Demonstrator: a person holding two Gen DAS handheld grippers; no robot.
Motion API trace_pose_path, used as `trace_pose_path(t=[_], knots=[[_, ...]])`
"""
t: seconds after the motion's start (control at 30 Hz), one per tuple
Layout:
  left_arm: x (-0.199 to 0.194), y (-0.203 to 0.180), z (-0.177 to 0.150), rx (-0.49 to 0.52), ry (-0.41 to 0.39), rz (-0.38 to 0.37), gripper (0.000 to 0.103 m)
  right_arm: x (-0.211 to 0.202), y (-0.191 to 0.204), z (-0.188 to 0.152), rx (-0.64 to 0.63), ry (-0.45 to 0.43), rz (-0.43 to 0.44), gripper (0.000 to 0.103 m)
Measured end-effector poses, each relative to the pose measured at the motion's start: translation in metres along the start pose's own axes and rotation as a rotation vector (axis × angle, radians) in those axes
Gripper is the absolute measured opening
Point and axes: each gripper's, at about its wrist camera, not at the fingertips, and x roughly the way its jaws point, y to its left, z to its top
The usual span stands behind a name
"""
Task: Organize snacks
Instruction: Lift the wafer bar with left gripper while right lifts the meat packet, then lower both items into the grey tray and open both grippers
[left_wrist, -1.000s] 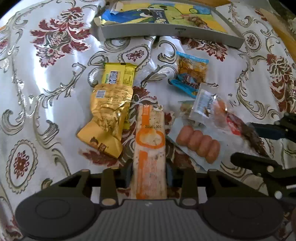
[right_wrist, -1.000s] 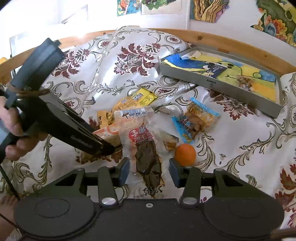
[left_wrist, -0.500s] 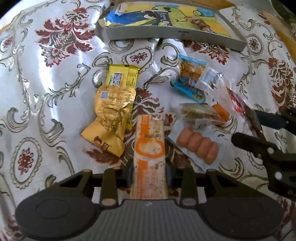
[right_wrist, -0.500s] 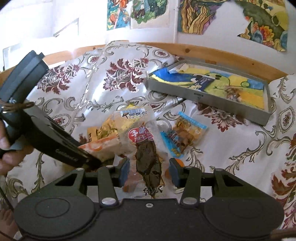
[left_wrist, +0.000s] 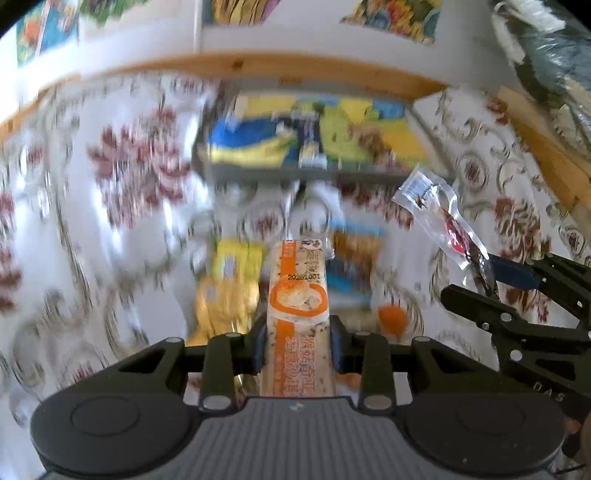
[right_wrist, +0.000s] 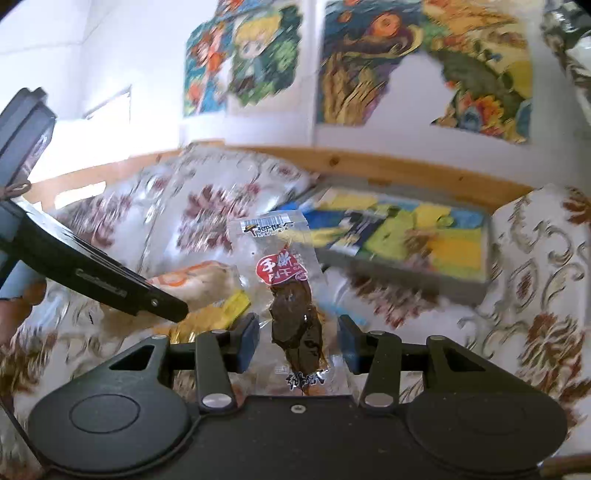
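My left gripper (left_wrist: 297, 350) is shut on a long orange-and-white snack bar (left_wrist: 298, 302), lifted above the cloth. My right gripper (right_wrist: 297, 341) is shut on a clear packet of dark dried meat (right_wrist: 291, 295) with a red label; the same meat packet (left_wrist: 439, 221) hangs at the right of the left wrist view. The grey tray (left_wrist: 321, 171) with a colourful cartoon liner lies at the back. In the right wrist view the tray (right_wrist: 413, 282) sits right of centre. A yellow packet (left_wrist: 236, 266), a gold one (left_wrist: 221, 306) and an orange ball (left_wrist: 393, 319) lie blurred below.
The flowered white cloth (left_wrist: 110, 221) covers the whole surface, bounded by a wooden rail (left_wrist: 258, 68) and a wall with bright pictures (right_wrist: 424, 70). A blue-edged packet (left_wrist: 354, 254) lies near the tray. The left gripper's body (right_wrist: 92, 277) crosses the right wrist view.
Both grippers have risen and tilted up, carrying the snack bar and the meat packet off the cloth. The wall and rail have come into view; the background is blurred.
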Motion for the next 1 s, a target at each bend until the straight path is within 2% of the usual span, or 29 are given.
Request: trace_pose_path(t=[0.17,0.33,0.43,0.6,0.7,1.0], knots=[[-0.012,-0.006,0.040,0.018,-0.080,-0.007,0.036,0.003,-0.018,0.025,0.033,-0.049,-0.037,0.048],[-0.010,-0.007,0.086,-0.009,-0.105,-0.071,0.036,0.020,-0.038,0.053,0.056,-0.064,-0.072,0.048],[-0.001,-0.002,0.110,-0.029,-0.093,-0.069,0.036,0.040,-0.050,0.070,0.085,-0.062,-0.080,0.048],[0.027,0.007,0.142,-0.003,-0.138,-0.018,0.036,0.086,-0.067,0.089,0.134,-0.083,-0.103,0.048],[0.048,0.018,0.153,-0.038,-0.164,-0.028,0.036,0.114,-0.075,0.097,0.171,-0.083,-0.112,0.048],[0.116,0.031,0.169,-0.027,-0.229,-0.016,0.036,0.181,-0.095,0.099,0.231,-0.015,-0.172,0.048]])
